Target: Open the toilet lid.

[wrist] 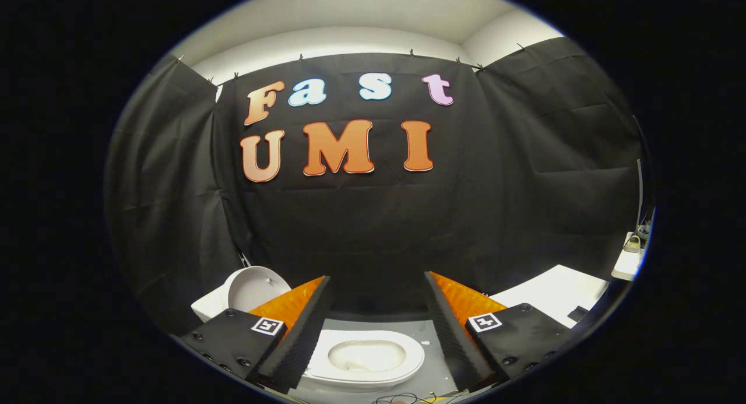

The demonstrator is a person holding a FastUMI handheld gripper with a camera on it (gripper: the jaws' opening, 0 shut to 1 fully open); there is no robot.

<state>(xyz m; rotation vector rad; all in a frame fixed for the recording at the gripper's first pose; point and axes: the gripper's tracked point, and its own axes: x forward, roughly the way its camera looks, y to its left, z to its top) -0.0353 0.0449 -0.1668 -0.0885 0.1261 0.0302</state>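
Gripper view: gripper [377, 311] jaws released, empty, lid [256, 287] standing raised at lower left behind toilet seat [366, 356]; opening looks done, next calls for withdrawal

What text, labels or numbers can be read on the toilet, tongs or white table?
Tongs, open, toilet just ahead between them: no words; each side carries a square black-and-white marker, a pattern, not text.
Toilet: none.
White table: none readable.
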